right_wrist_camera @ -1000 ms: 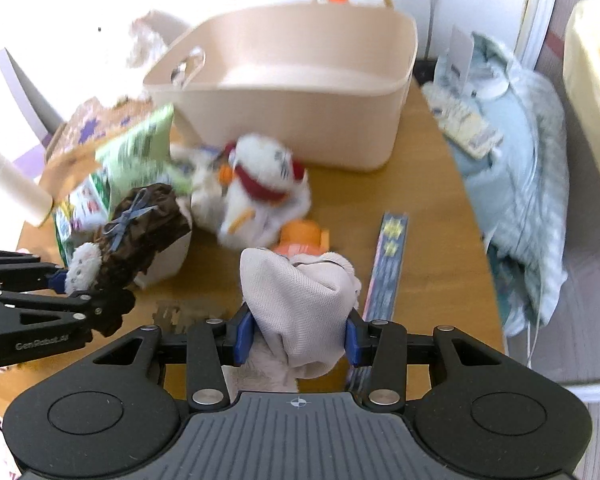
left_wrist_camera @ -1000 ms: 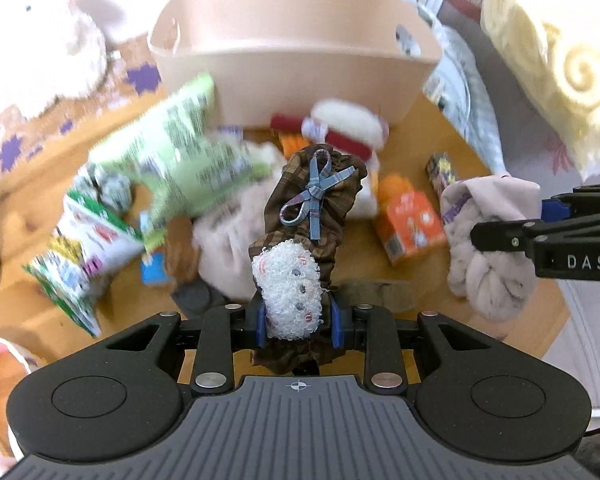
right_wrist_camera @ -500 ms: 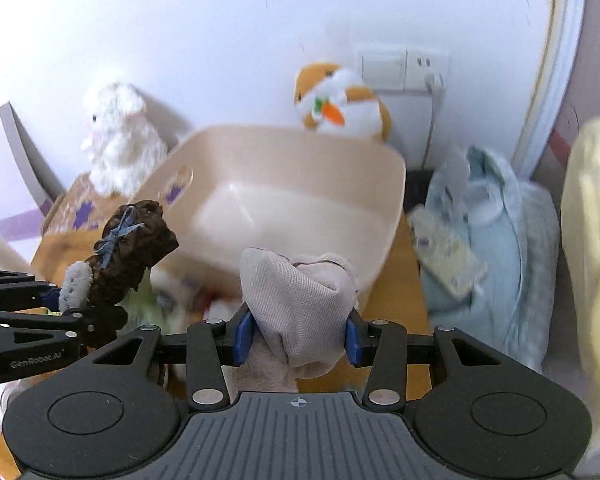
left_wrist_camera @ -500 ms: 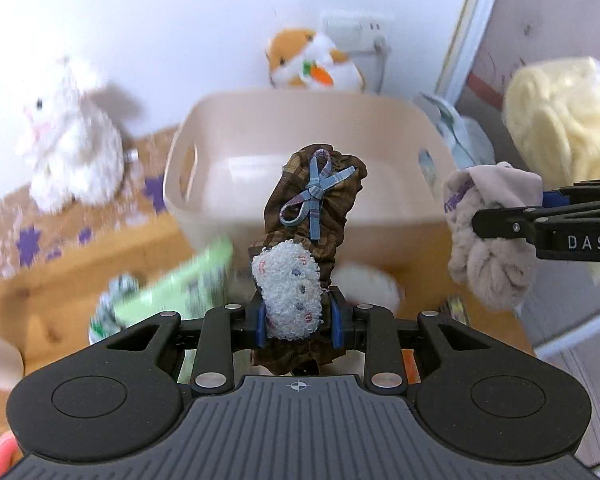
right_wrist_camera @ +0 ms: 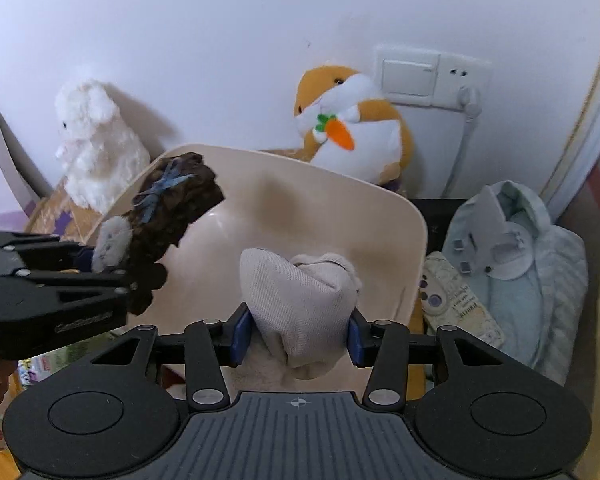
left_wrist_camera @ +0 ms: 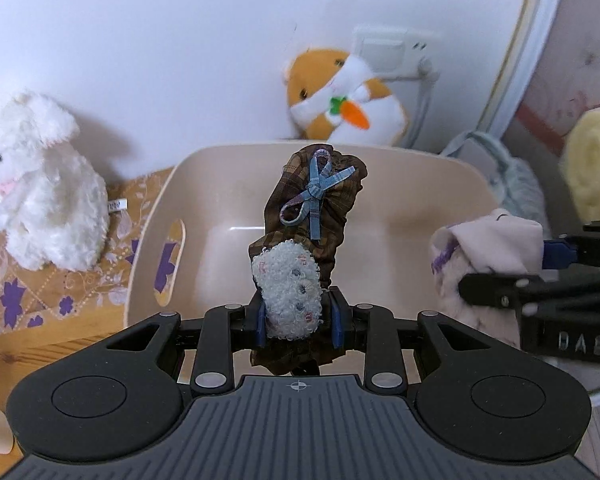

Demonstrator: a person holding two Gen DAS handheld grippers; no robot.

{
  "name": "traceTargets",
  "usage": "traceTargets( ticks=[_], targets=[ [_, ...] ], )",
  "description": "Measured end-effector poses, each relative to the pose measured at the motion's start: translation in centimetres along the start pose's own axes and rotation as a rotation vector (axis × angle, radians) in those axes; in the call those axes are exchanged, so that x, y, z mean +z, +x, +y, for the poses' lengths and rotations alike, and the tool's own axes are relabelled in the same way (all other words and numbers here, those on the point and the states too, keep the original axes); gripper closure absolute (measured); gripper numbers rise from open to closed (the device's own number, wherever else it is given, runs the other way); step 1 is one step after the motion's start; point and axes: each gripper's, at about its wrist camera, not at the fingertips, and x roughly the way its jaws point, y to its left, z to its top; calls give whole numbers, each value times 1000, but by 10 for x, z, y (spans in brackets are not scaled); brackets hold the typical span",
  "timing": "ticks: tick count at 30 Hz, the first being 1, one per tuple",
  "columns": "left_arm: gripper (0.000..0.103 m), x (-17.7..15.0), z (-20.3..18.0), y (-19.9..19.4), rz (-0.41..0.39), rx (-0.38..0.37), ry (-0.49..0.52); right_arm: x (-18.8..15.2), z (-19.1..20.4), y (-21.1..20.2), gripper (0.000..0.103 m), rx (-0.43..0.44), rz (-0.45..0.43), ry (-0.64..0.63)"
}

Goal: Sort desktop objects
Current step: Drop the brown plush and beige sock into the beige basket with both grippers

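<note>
A brown scrunchie [left_wrist_camera: 308, 216] is pinched between the narrowly set jaws of the left gripper [left_wrist_camera: 298, 320] and a beige cloth [right_wrist_camera: 296, 300] between the wider-set jaws of the right gripper [right_wrist_camera: 296, 338], both held above the open bin [left_wrist_camera: 420, 216].

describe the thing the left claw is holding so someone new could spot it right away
Start at the beige tub by the wall, in front of the orange hamster toy. Held upright over it, in the left claw, is a brown plaid pouch. Unlike the plain pinkish cloth beside it, it has a blue ribbon bow and a fluffy white patch.
</note>
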Motion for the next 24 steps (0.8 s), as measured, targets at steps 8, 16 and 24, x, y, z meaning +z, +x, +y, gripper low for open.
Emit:
traceTargets(
  ticks=[8, 16, 24],
  targets=[
    [73, 0, -8, 49, 110, 67, 56, 3, -5, 40, 59, -11, 52, -13],
    [35, -4, 1, 45, 131, -38, -18, -9, -10, 47, 32, -40, 45, -53],
    [30, -5, 13, 12, 58, -42, -22, -15, -9, 10, 6, -53, -39, -29]
  ],
)
